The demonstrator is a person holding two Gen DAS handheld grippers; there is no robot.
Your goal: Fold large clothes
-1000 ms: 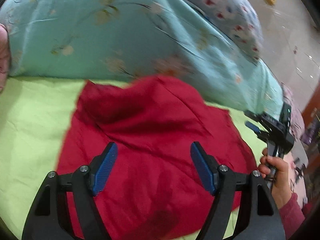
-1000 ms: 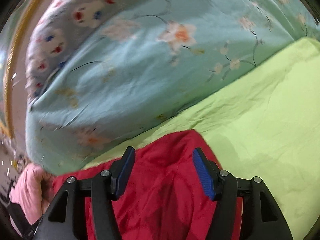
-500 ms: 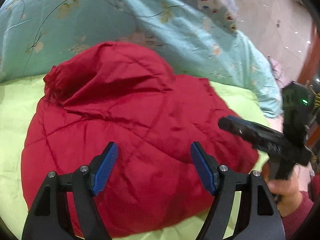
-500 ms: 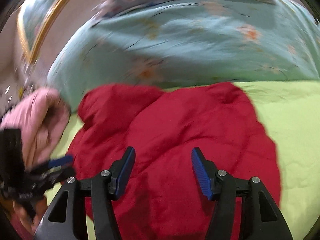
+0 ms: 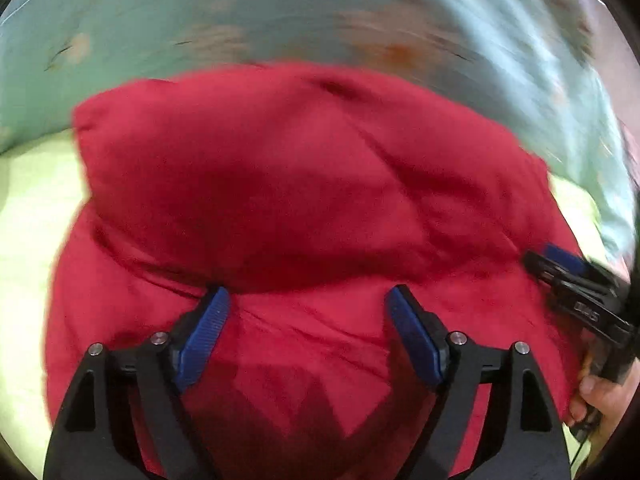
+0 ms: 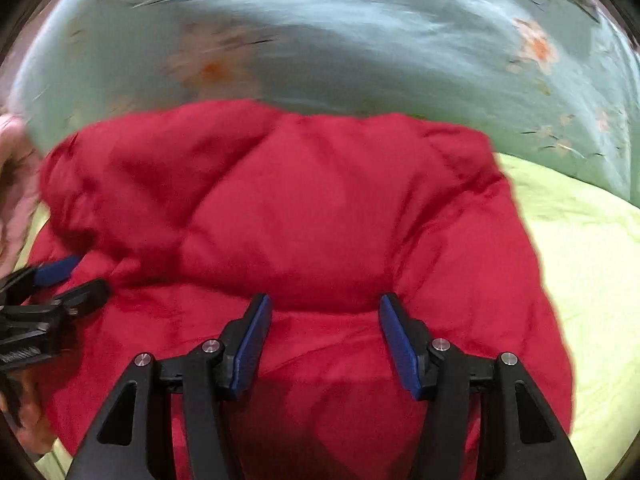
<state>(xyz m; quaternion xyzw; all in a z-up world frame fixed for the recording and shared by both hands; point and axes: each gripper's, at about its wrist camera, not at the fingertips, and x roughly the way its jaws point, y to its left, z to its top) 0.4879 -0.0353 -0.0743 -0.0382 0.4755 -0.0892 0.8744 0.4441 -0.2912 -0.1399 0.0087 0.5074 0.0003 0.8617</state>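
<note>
A pale teal quilt (image 5: 280, 12) with a blurred flower print fills the upper part of both wrist views, heaped behind everything else. Below it a lime-green sheet (image 6: 592, 272) covers the bed, showing at the right edge of the right wrist view and at the left edge of the left wrist view.

On the sheet lies a red padded jacket (image 5: 304, 184), bunched into a thick, folded-over mound that takes up the centre and lower part of each frame, with its far edge close against the quilt. A puffy upper layer overlaps a flatter lower layer, and the seam between them runs across the middle of the frame just beyond the fingertips.

The left gripper (image 5: 306, 320) sits at the lower centre of its own view, pointing down at the jacket. Its blue-padded fingers (image 5: 204, 336) stand wide apart and are spreading further, with red fabric behind the gap but no fabric pinched.

The right gripper (image 6: 325, 320) is at the lower centre of its view, its fingers apart at a narrower spacing, over the jacket and not pressing on it.

At the lower right edge of the left wrist view a hand (image 5: 604, 396) shows, holding the right gripper's black handle.
</note>
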